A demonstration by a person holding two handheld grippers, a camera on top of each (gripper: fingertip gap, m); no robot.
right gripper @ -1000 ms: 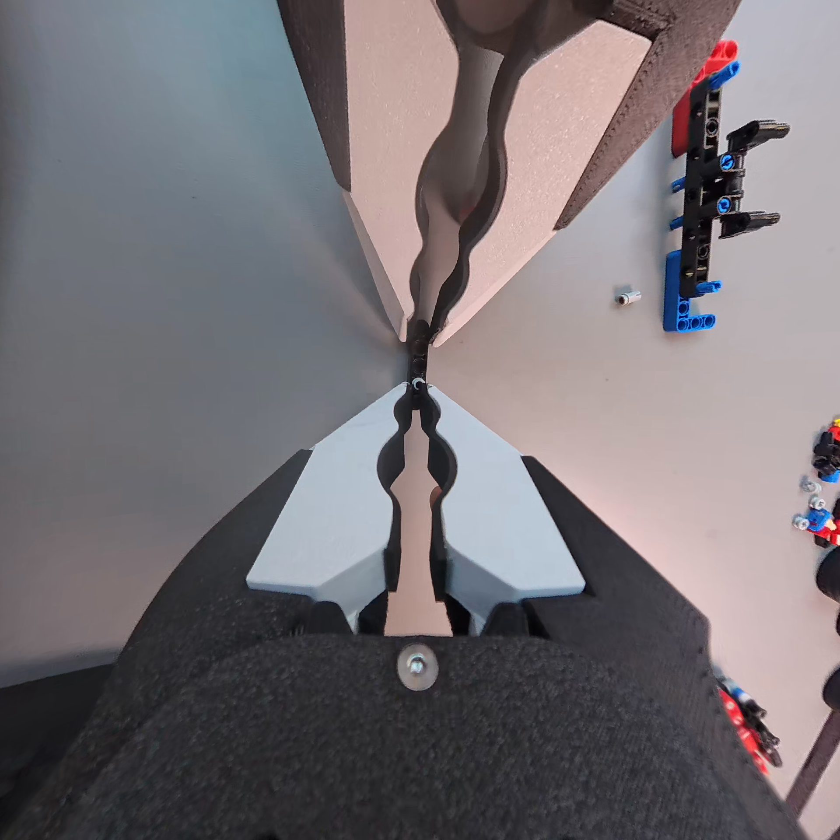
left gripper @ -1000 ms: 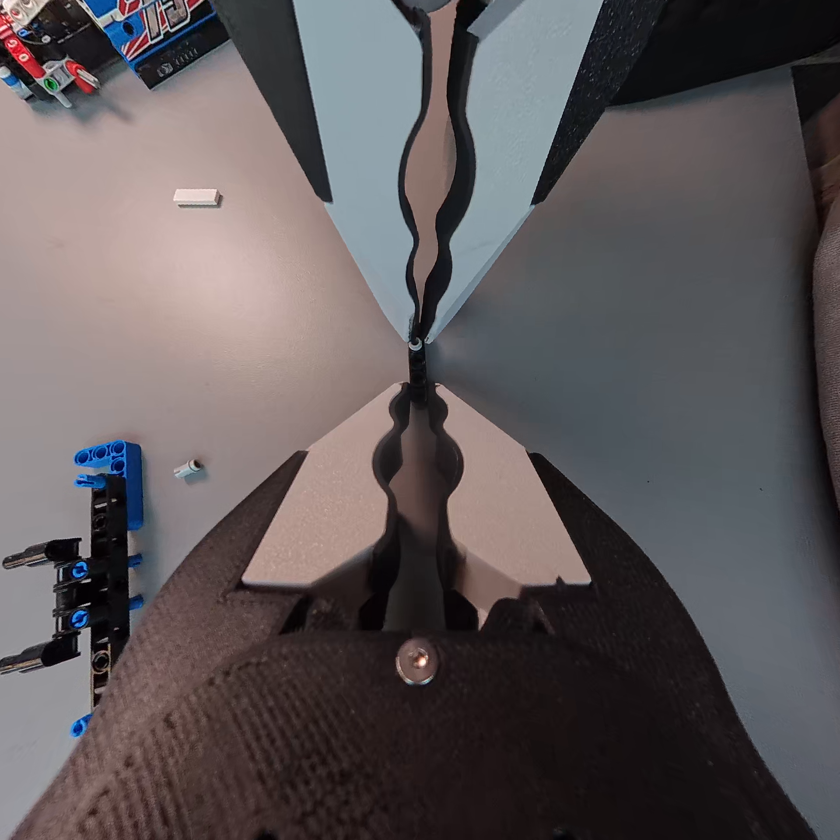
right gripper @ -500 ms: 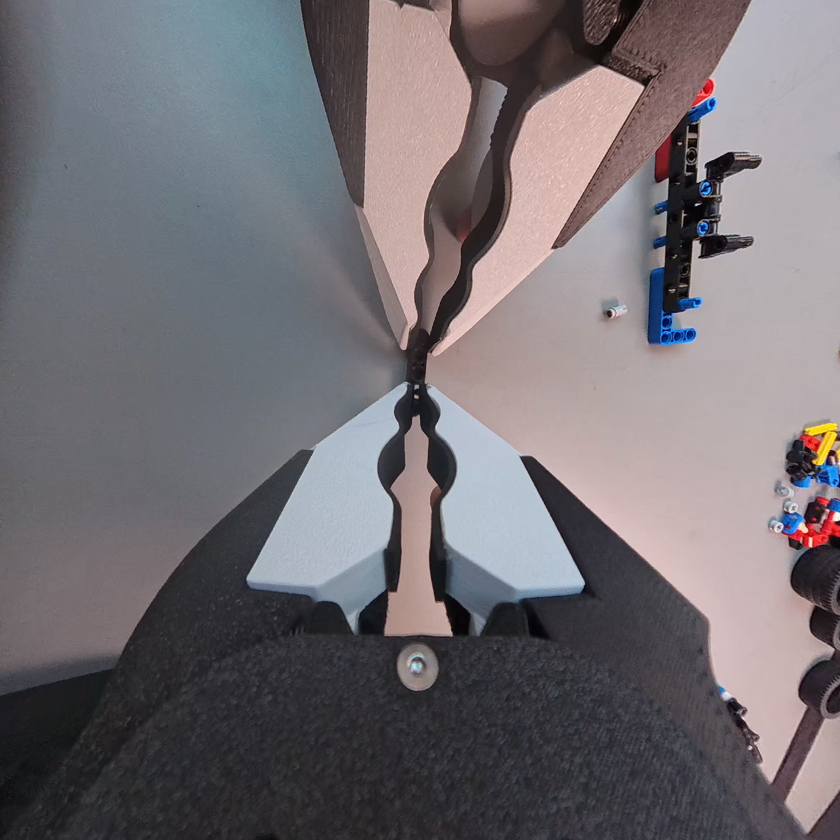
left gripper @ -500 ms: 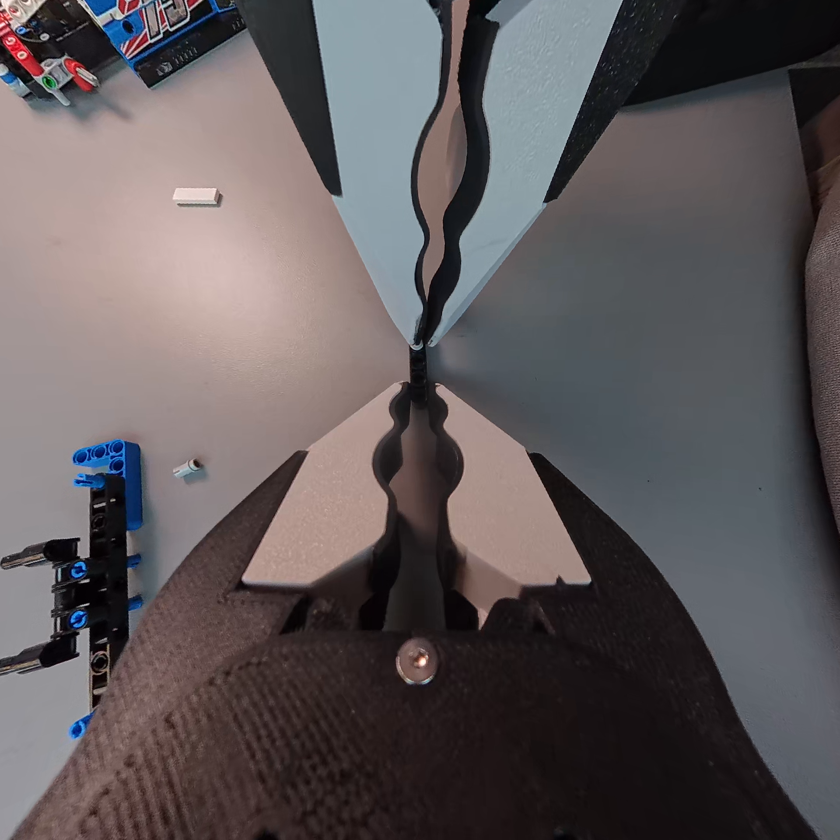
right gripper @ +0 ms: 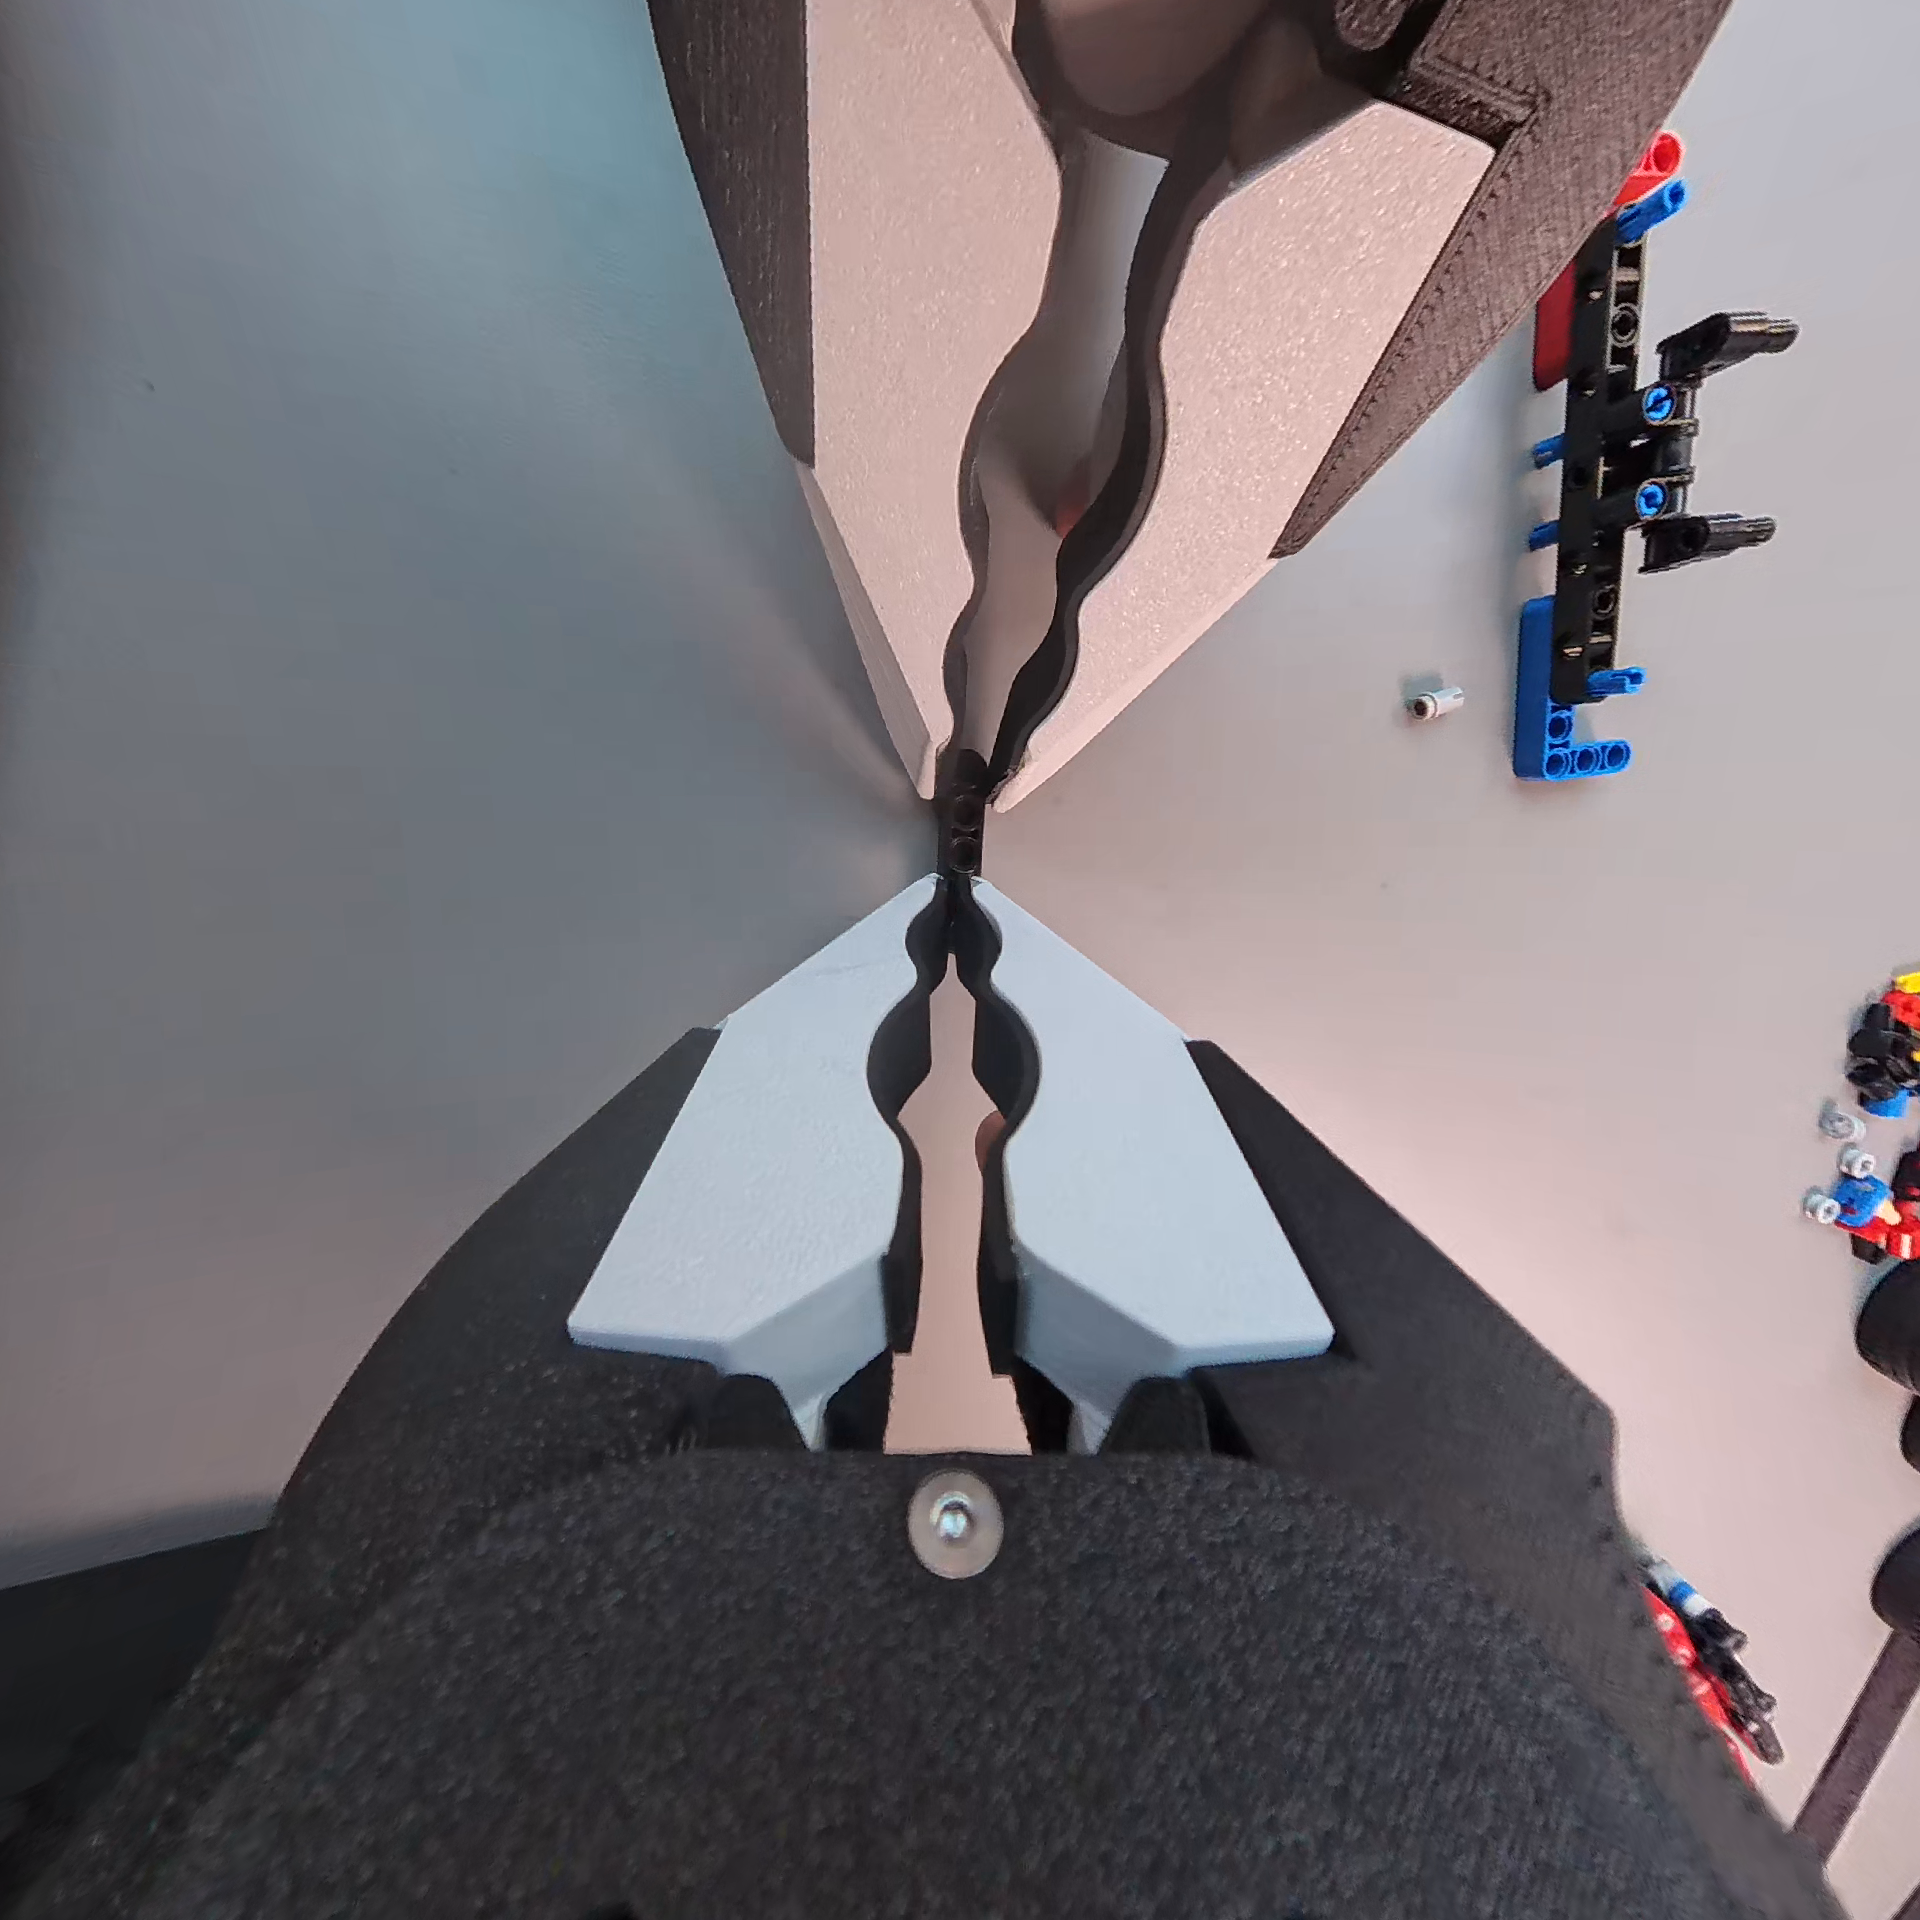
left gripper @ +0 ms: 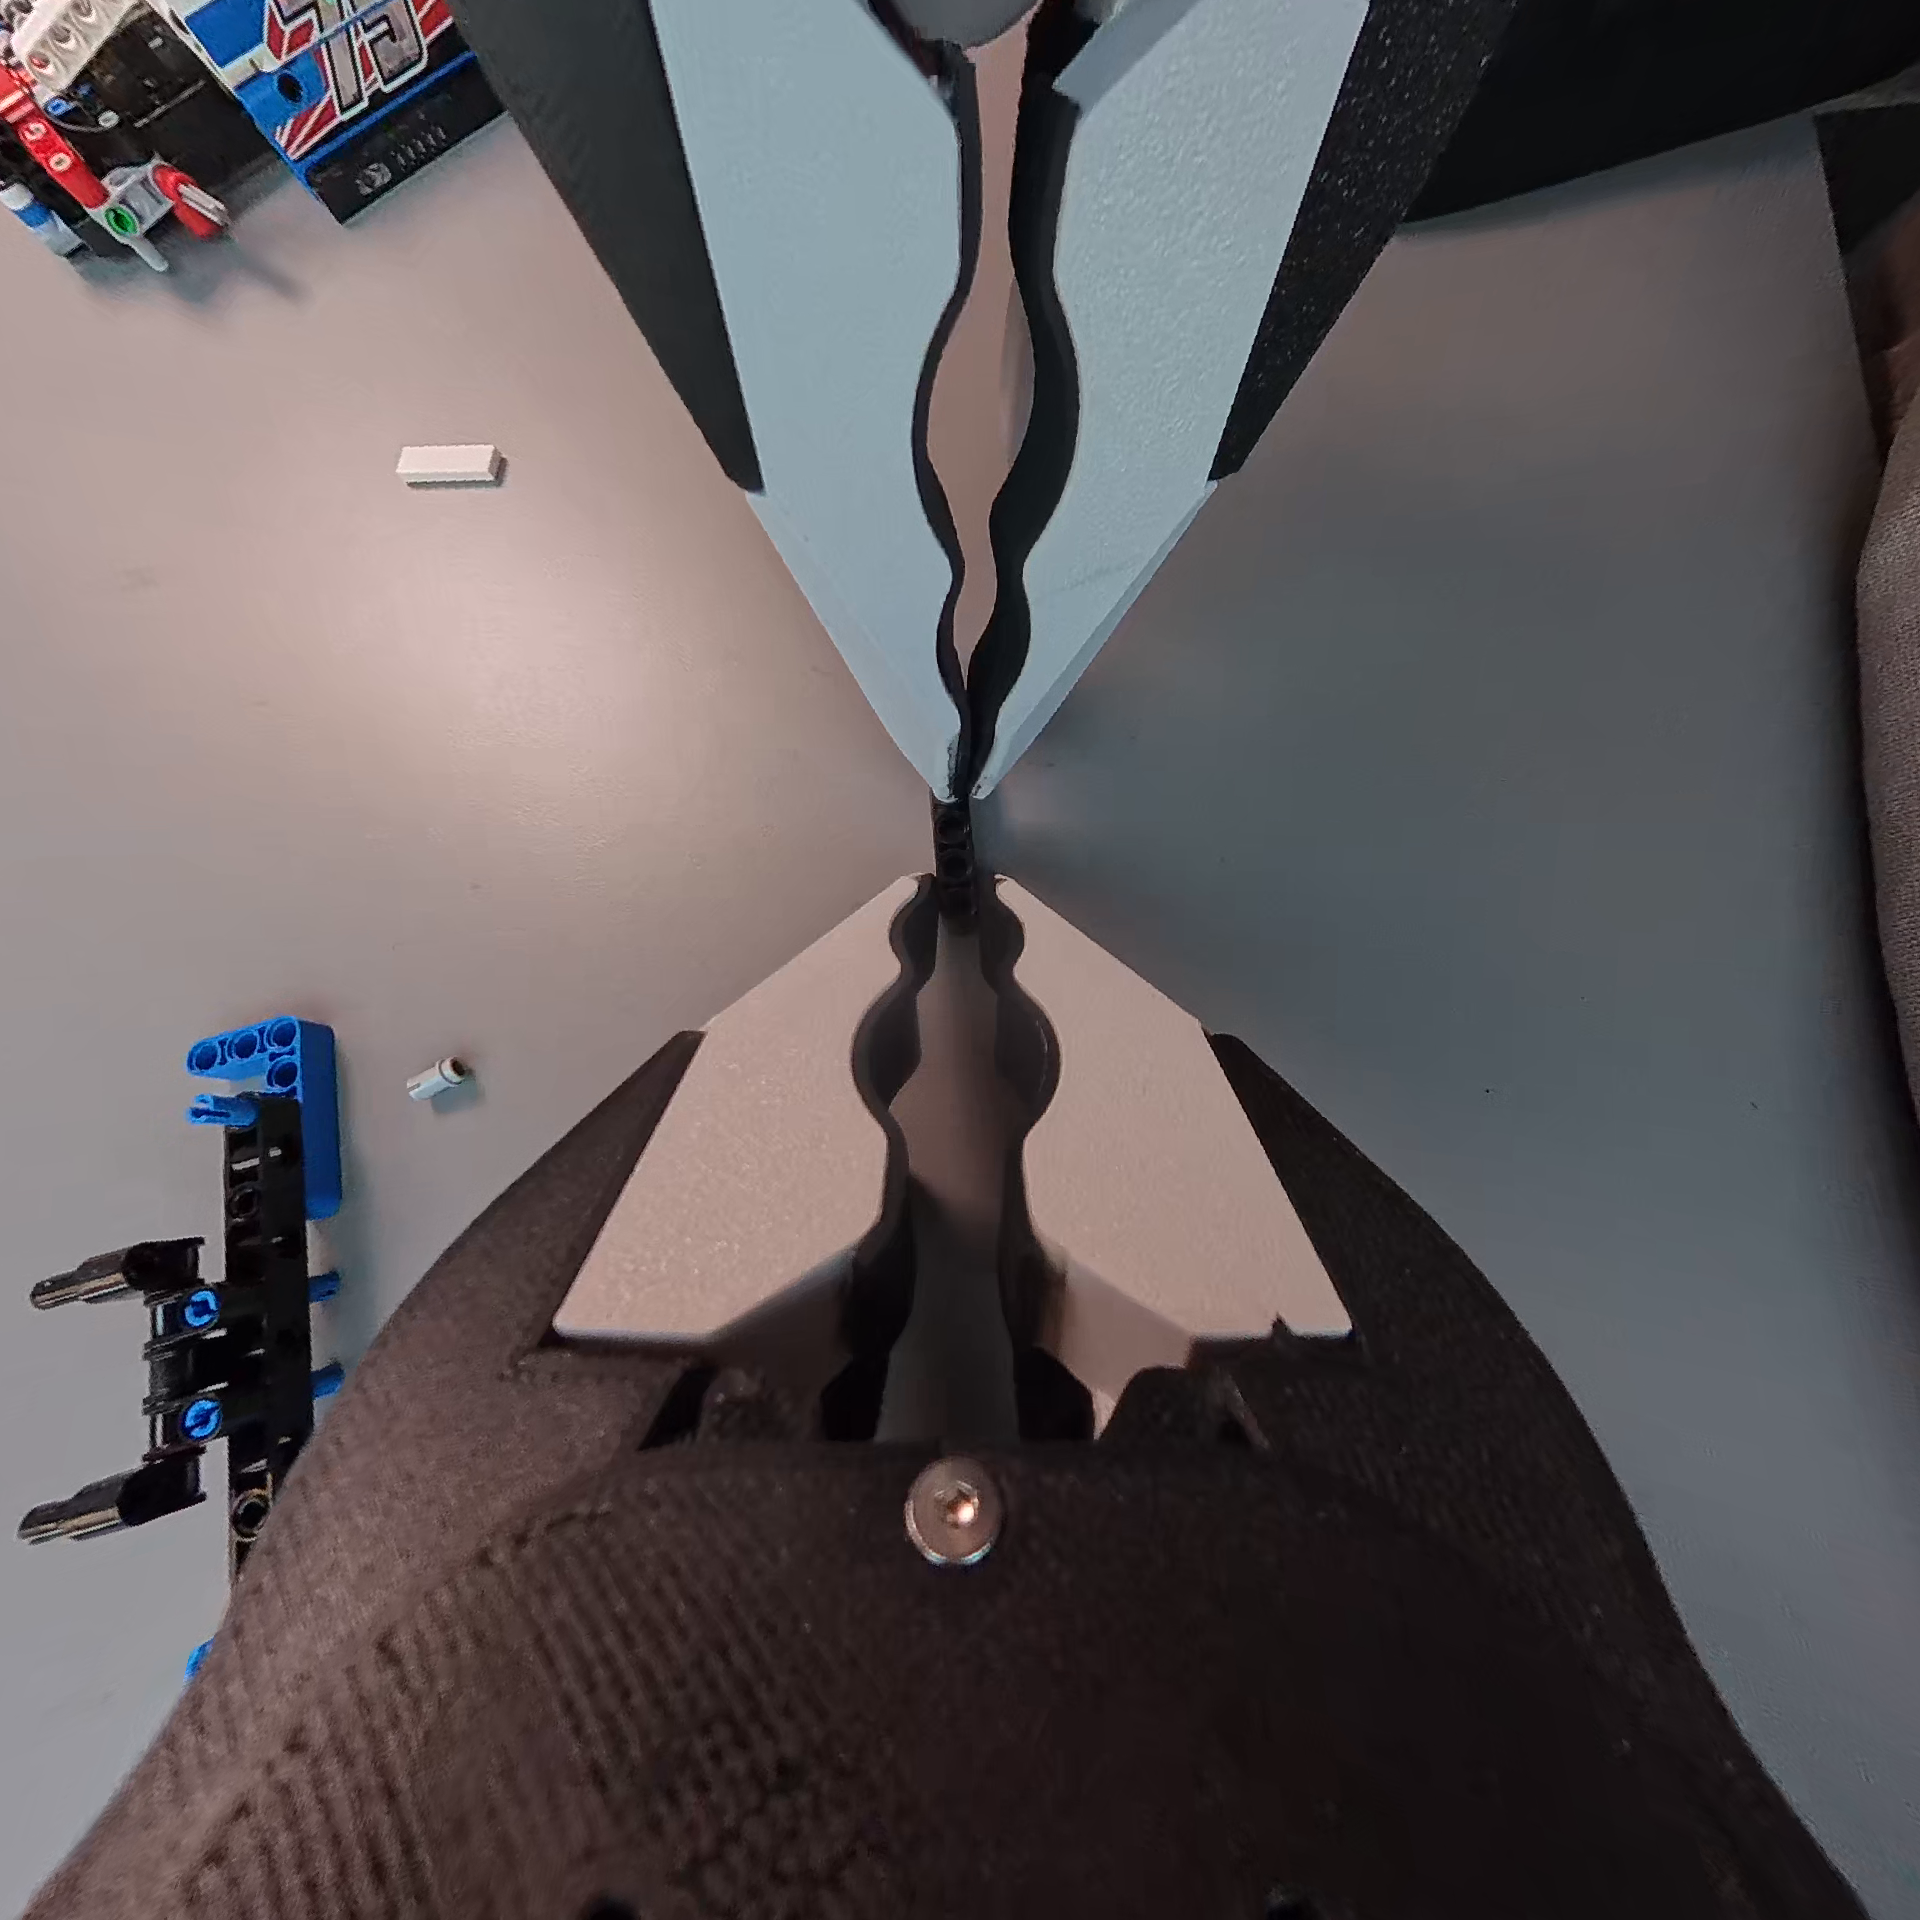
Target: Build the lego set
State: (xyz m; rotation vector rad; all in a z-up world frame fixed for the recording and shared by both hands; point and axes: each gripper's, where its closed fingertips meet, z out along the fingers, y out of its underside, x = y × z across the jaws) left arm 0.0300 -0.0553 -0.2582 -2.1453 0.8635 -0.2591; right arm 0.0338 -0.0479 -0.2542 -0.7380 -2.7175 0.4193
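Note:
A short black lego beam (left gripper: 954, 847) with round holes hangs between the two grippers, above the grey table. My left gripper (left gripper: 956, 885), with grey fingers, is shut on its near end. My right gripper (left gripper: 962, 785), with light blue fingers, faces it tip to tip and is shut on the far end. In the right wrist view the same beam (right gripper: 961, 821) runs from my right gripper (right gripper: 954, 885) to the left gripper (right gripper: 961, 792). How deep the beam sits in either pair of tips is hidden.
A black and blue beam assembly (left gripper: 260, 1299) lies on the table, also in the right wrist view (right gripper: 1605, 468). Beside it lies a small grey pin (left gripper: 442, 1075). A white tile (left gripper: 449, 464), a printed box (left gripper: 343, 83) and loose parts (right gripper: 1881, 1143) lie farther off. Only a small space, under 4 cm, lies between the two pairs of fingers. My left gripper's tips are some 10 cm from the small grey pin (left gripper: 442, 1075). It is also in sight in the right wrist view (right gripper: 1433, 695).
The small light ring at the right gripper's tips no longer shows, and the beam's holes now face the cameras. The right gripper has shifted slightly while the tips stay together.

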